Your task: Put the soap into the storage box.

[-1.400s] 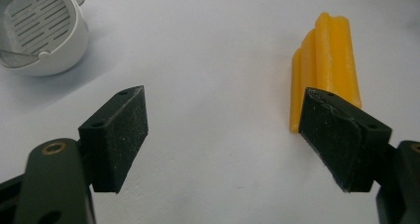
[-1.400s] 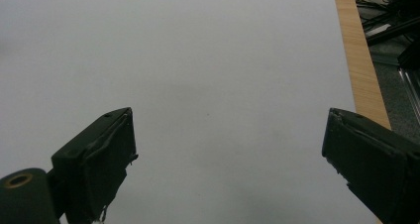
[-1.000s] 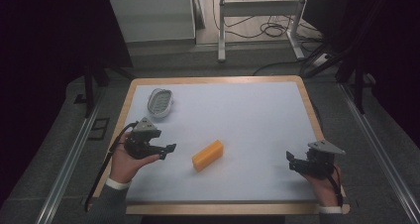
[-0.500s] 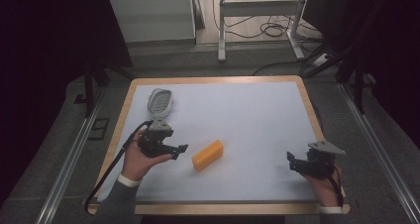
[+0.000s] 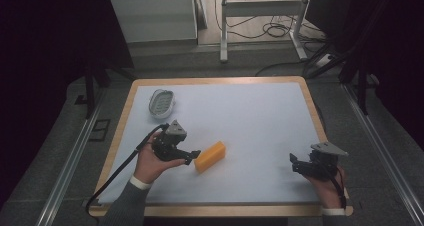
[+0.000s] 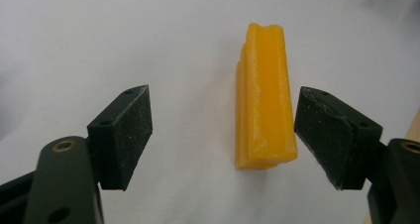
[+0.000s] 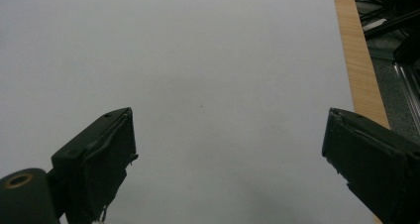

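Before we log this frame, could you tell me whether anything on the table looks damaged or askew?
Nothing stands out. The yellow bar lies whole on the table, off-centre between the open left gripper; the soap dish sits upright.

One yellow block (image 5: 210,156) is counted on the table (image 5: 260,121), and the same single block is seen in the left gripper view, lying between the spread jaws. One oval dish (image 5: 161,102) is counted near the far left corner of the table. Two grippers are counted: a left gripper (image 5: 191,156) and a right gripper (image 5: 294,163), each with two black jaws. Two hands are counted, a left hand (image 5: 150,161) and a right hand (image 5: 327,186), one per gripper. One table is counted in all
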